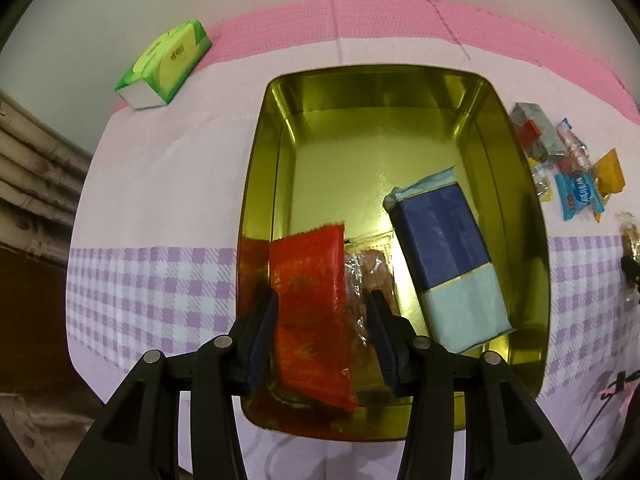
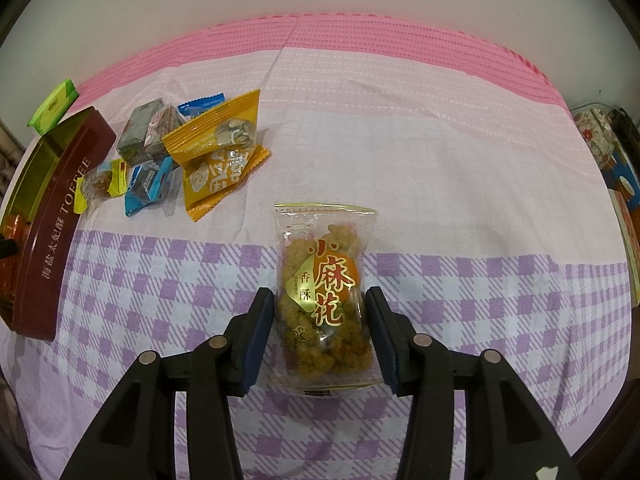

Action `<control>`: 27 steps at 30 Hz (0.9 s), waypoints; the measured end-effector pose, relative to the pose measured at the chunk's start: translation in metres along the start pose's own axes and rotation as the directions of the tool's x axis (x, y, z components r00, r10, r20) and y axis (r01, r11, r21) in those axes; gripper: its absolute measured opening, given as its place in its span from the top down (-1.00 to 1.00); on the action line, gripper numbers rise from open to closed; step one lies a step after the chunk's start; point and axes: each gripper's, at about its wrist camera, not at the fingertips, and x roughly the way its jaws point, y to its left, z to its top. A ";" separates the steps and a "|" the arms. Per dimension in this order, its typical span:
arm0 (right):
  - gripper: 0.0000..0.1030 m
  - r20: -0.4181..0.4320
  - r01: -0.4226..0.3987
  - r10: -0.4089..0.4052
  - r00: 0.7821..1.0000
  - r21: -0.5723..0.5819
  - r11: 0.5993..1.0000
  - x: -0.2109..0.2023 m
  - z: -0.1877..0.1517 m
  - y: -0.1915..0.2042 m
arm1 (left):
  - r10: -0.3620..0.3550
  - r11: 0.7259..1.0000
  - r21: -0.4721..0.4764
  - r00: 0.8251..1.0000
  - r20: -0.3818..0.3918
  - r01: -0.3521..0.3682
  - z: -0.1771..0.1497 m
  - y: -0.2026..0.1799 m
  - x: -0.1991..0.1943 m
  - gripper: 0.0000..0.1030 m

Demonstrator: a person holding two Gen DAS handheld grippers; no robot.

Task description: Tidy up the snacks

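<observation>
An open gold tin (image 1: 280, 152) lies under my left gripper (image 1: 322, 300); from the right wrist its maroon outer wall (image 2: 60, 220) shows at far left. In the tin's near left corner lies a red packet (image 1: 308, 280), between the left gripper's fingers. The left pad is at the packet's edge, the right pad stands clear of it, so the gripper is open. A clear-wrapped snack (image 1: 364, 276) and a blue-and-teal packet (image 1: 444, 264) also lie in the tin. My right gripper (image 2: 319, 296) is shut on a clear packet of golden twisted snacks (image 2: 324, 280) resting on the checked cloth.
Several loose snacks are heaped right of the tin (image 1: 576, 172), among them yellow packets (image 2: 216, 148) and a blue one (image 2: 148, 184). A green tissue pack (image 1: 168, 64) sits at the cloth's far left corner. Patterned objects (image 2: 596, 136) stand past the cloth's right edge.
</observation>
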 end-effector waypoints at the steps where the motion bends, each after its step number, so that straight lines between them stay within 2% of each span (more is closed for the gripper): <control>1: 0.12 0.000 0.000 0.000 1.000 0.000 1.000 0.000 0.000 0.001 | -0.004 1.000 -0.004 1.000 0.006 0.004 -0.001 0.001 -0.002 0.09; 6: 0.13 -0.002 0.007 -0.007 1.000 0.002 1.000 0.000 0.000 0.002 | -0.041 0.998 -0.039 0.998 0.054 0.043 -0.005 0.008 -0.019 0.07; 10: 0.14 -0.007 0.012 -0.012 1.000 0.008 1.000 0.001 0.001 0.004 | -0.046 0.996 -0.072 0.991 0.125 0.055 -0.010 0.016 -0.036 -0.12; 15: 0.23 -0.003 0.017 -0.017 1.000 0.010 1.000 0.000 0.000 0.003 | -0.031 0.992 -0.114 0.978 0.208 0.056 -0.021 0.027 -0.053 -0.22; 19: 0.26 -0.001 0.021 -0.021 1.000 0.016 1.000 -0.001 0.001 0.003 | -0.014 0.988 -0.146 0.972 0.233 0.049 -0.029 0.035 -0.057 -0.34; 24: 0.27 -0.002 0.037 -0.037 0.999 0.032 0.999 -0.002 -0.001 0.004 | -0.006 0.981 -0.184 0.966 0.257 0.055 -0.040 0.045 -0.054 -0.37; 27: 0.27 -0.008 0.044 -0.044 0.999 0.048 0.998 -0.005 -0.001 0.005 | 0.025 0.981 -0.194 0.968 0.250 0.025 -0.042 0.046 -0.049 -0.43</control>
